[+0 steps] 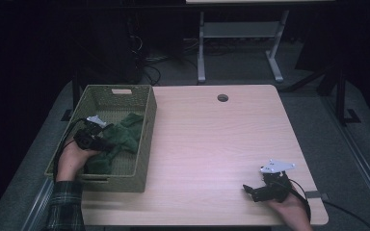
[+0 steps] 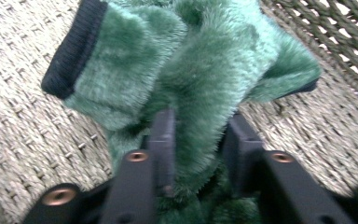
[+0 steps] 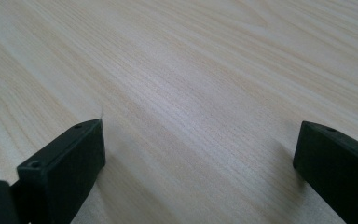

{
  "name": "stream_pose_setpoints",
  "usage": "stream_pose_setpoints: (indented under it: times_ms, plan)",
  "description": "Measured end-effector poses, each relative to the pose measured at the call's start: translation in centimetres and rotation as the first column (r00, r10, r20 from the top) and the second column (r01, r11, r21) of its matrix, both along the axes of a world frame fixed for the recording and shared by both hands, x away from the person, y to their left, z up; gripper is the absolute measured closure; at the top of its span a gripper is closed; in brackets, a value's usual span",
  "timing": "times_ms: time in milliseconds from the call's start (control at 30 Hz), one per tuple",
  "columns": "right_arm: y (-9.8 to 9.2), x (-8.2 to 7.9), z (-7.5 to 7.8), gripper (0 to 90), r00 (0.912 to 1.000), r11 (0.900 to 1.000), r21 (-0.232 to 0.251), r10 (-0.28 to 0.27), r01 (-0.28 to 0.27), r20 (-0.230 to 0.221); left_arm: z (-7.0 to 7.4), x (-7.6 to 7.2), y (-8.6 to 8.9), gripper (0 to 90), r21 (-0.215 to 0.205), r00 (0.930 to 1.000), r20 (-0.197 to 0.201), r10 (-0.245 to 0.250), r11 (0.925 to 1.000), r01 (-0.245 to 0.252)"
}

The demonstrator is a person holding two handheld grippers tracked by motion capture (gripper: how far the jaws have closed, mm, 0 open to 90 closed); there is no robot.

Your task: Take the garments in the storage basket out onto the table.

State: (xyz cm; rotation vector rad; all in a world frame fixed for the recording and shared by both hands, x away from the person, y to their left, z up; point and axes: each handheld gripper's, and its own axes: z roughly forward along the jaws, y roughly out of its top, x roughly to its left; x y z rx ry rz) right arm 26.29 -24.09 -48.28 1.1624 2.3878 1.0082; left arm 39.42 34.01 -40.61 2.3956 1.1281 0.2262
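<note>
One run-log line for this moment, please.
left gripper: jaws shut on green plush garment | in woven basket | right gripper: jaws open, over light wooden table

No legible text, label, brand or number anywhere.

A dim lab: a bare wooden desk (image 1: 212, 144), tangled cables (image 1: 149, 67) on grey floor, another desk's metal legs (image 1: 201, 48).

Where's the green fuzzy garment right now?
In the high view, the green fuzzy garment lies inside the woven basket at the table's left, pinched by the left gripper.
</note>
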Motion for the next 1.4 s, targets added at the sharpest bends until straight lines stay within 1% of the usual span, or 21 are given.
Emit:
stream_pose_setpoints:
  times_ms: [33, 67, 133, 200, 233, 300, 333, 367, 433, 467, 667, 833, 1000, 1100, 1133, 1167, 1267, 1333, 1400]
  plan:
    - [0.0, 0.0, 0.0, 1.9, 1.0, 1.0, 0.0, 0.0, 0.0, 0.0, 0.0, 0.0, 0.0, 71.6, 0.0, 1.0, 0.0, 0.0, 1.0, 0.0]
    - [0.0, 0.0, 0.0, 1.9, 1.0, 1.0, 0.0, 0.0, 0.0, 0.0, 0.0, 0.0, 0.0, 71.6, -0.002, 1.0, -0.001, -0.001, 1.0, 0.001]
    - [0.0, 0.0, 0.0, 1.9, 1.0, 1.0, 0.0, 0.0, 0.0, 0.0, 0.2, 0.0, 0.1, 78.0, -0.013, 0.9999, -0.01, 0.003, 0.9999, -0.003]
    - [0.0, 0.0, 0.0, 1.9, 1.0, 1.0, 0.0, 0.0, 0.0, 0.0, 0.4, 0.0, 0.2, 80.6, -0.01, 0.9999, -0.016, -0.003, 0.9999, 0.003]
    - [0.0, 0.0, 0.0, 1.9, 1.0, 1.0, 0.0, 0.0, 0.0, 0.0, 0.5, 0.0, 0.2, 81.2, -0.022, 0.9999, -0.016, 0.004, 0.9997, -0.005]
    - [0.0, 0.0, 0.0, 1.9, 1.0, 1.0, 0.0, 0.0, 0.0, 0.0, 0.8, -0.1, 0.2, 81.5, -0.029, 1.0, -0.007, 0.004, 0.9996, -0.004]
    - [0.0, 0.0, 0.0, 1.9, 1.0, 1.0, 0.0, 0.0, 0.0, 0.0, 1.2, -0.2, 0.3, 81.7, -0.041, 1.0, -0.005, 0.005, 0.9991, -0.005]
    - [0.0, 0.0, 0.0, 1.9, 1.0, 1.0, 0.0, 0.0, 0.0, 0.0, 1.2, -0.2, 0.3, 82.0, -0.041, 1.0, -0.005, 0.005, 0.9991, -0.005]
    - [0.0, 0.0, 0.0, 1.9, 1.0, 1.0, 0.0, 0.0, 0.0, 0.0, 1.5, -0.3, 0.2, 82.2, -0.057, 0.9999, 0.0, 0.012, 0.9983, -0.012]
    - [0.0, 0.0, 0.0, 1.9, 1.0, 1.0, 0.0, 0.0, 0.0, 0.0, 1.8, -0.3, 0.3, 82.2, -0.061, 1.0, 0.003, 0.008, 0.9981, -0.007]
    - [0.0, 0.0, 0.0, 1.9, 1.0, 1.0, 0.0, 0.0, 0.0, 0.0, 3.2, -0.8, 0.2, 82.7, -0.119, 0.9995, 0.03, 0.01, 0.9929, -0.007]
    - [0.0, 0.0, 0.0, 1.9, 1.0, 1.0, 0.0, 0.0, 0.0, 0.0, 4.4, -1.2, 0.1, 83.2, -0.178, 0.9988, 0.049, 0.006, 0.9841, 0.003]
    - [0.0, 0.0, 0.0, 1.9, 1.0, 1.0, 0.0, 0.0, 0.0, 0.0, 5.6, -1.7, -0.1, 84.0, -0.237, 0.9975, 0.068, 0.018, 0.9716, -0.002]
    - [0.0, 0.0, 0.0, 1.9, 1.0, 1.0, 0.0, 0.0, 0.0, 0.0, 6.3, -2.0, -0.1, 84.3, -0.28, 0.9962, 0.083, 0.025, 0.96, 0.0]
    - [0.0, 0.0, 0.0, 1.9, 1.0, 1.0, 0.0, -0.001, 0.001, -0.001, 6.6, -2.1, -0.1, 84.3, -0.288, 0.9957, 0.09, 0.023, 0.9575, 0.004]
    - [0.0, 0.0, 0.0, 1.9, 1.0, 1.0, 0.0, -0.001, 0.001, -0.001, 6.9, -2.2, -0.2, 84.3, -0.301, 0.9948, 0.097, 0.031, 0.9536, 0.0]
    - [0.0, 0.0, 0.0, 1.9, 1.0, 1.0, 0.0, 0.0, 0.0, 0.0, 7.8, -2.4, -0.2, 84.4, -0.32, 0.9935, 0.106, 0.043, 0.9474, -0.007]
    - [0.0, 0.0, 0.0, 1.9, 1.0, 1.0, 0.0, 0.0, 0.0, 0.0, 8.4, -2.5, -0.2, 84.4, -0.326, 0.9922, 0.114, 0.049, 0.9454, -0.009]
    - [0.0, 0.0, 0.0, 1.9, 1.0, 1.0, 0.0, 0.0, 0.0, 0.0, 9.3, -2.6, -0.2, 84.5, -0.344, 0.9902, 0.126, 0.06, 0.939, -0.013]
